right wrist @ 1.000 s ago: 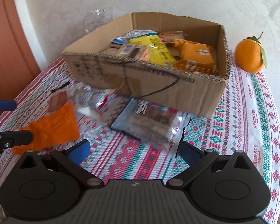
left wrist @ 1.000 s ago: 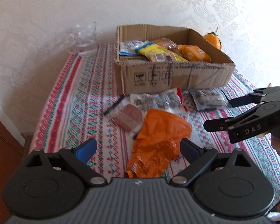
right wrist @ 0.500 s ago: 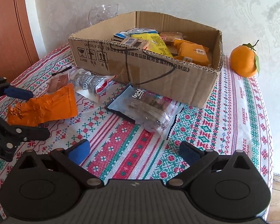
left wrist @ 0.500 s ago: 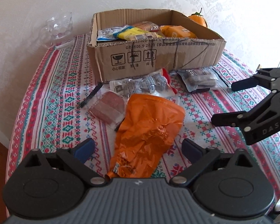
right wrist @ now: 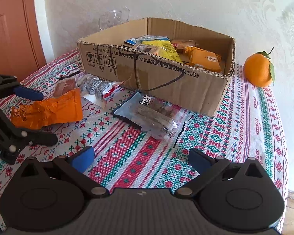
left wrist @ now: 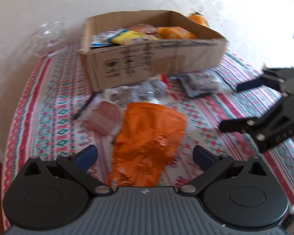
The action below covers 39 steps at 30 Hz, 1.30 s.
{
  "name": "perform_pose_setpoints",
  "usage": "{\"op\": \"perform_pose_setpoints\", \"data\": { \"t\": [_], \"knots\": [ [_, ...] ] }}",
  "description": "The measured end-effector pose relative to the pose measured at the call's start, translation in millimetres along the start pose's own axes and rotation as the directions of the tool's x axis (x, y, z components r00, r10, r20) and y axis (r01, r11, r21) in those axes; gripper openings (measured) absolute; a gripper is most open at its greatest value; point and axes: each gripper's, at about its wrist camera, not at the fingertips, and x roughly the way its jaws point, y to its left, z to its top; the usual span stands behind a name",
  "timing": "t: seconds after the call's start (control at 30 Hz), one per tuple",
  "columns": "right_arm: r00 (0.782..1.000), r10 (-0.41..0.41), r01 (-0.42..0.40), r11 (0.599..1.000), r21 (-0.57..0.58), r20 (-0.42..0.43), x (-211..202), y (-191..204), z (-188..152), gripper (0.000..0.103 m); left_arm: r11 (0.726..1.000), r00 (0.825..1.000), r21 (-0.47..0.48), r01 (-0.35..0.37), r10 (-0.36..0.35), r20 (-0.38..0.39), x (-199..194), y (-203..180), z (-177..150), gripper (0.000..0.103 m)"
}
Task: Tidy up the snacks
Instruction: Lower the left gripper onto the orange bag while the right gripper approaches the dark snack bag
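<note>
A crumpled orange snack bag (left wrist: pixel 149 137) lies on the patterned tablecloth in front of the cardboard box (left wrist: pixel 147 64). My left gripper (left wrist: pixel 145 154) is open wide, a finger on either side of the bag's near end, pads apart from it. In the right wrist view the orange bag (right wrist: pixel 49 111) lies between the left gripper's fingers (right wrist: pixel 29 94). My right gripper (right wrist: pixel 141 158) is open and empty above the cloth, short of a clear packet of brown snacks (right wrist: pixel 152 113) beside the box (right wrist: pixel 156 76), which holds several packets.
A clear packet with a red edge (right wrist: pixel 98 88) and a wrapped brown slab (left wrist: pixel 103 117) lie between the bag and the box. An orange fruit (right wrist: pixel 259 70) sits right of the box. A glass (right wrist: pixel 113 18) stands behind the box by the wall.
My left gripper has sunk and rolled, closing in over the orange bag's near end, and its jaws stand a little wider. The right gripper has rolled slightly and stayed in place.
</note>
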Motion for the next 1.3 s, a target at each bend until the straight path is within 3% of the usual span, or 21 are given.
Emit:
{"op": "perform_pose_setpoints", "data": {
  "t": [0.1,0.33,0.43,0.57,0.67,0.83,1.0,1.2,1.3],
  "knots": [
    [1.0,0.011,-0.011,1.0,-0.01,0.008,-1.7,-3.3,-2.9,0.103,0.997,0.999,0.056,0.051,-0.05,-0.016,-1.8,-10.1,-0.9,0.103],
    [1.0,0.018,-0.018,1.0,-0.018,0.024,-4.6,-6.0,-8.0,0.103,0.997,0.999,0.058,0.054,-0.054,-0.007,1.6,-10.0,2.3,0.101],
    [0.999,0.025,-0.024,0.999,-0.025,0.024,-5.8,-6.8,-9.4,0.103,0.996,0.998,0.062,0.059,-0.059,-0.007,-1.2,-10.1,4.2,0.091],
    [0.999,0.029,-0.028,0.999,-0.031,0.023,-6.0,-7.0,-9.5,0.103,0.997,0.999,0.053,0.054,-0.054,0.004,-8.4,-10.7,3.8,0.069],
    [0.999,0.032,-0.032,0.999,-0.038,0.005,-3.6,-7.6,-3.8,0.103,0.999,0.999,0.031,0.043,-0.043,0.004,-12.3,-9.8,1.1,0.063],
    [1.0,0.0,0.002,0.996,-0.09,0.019,0.5,-6.7,10.3,0.103,1.0,1.0,-0.005,0.028,-0.028,-0.003,-20.1,-4.4,-5.5,0.063],
    [0.997,0.06,-0.053,0.987,-0.15,0.044,2.5,-4.0,25.7,0.103,0.999,1.0,-0.027,0.018,-0.018,-0.002,-24.5,1.1,-9.5,0.063],
    [0.998,0.055,-0.053,0.98,-0.191,0.004,22.9,0.8,32.0,0.103,0.999,1.0,-0.033,0.023,-0.023,0.001,-24.8,2.2,-9.7,0.063],
    [0.994,0.104,-0.109,0.976,-0.19,-0.036,20.0,2.6,29.8,0.103,0.999,1.0,-0.039,0.031,-0.031,0.001,-25.2,4.1,-9.9,0.063]
  ]
}}
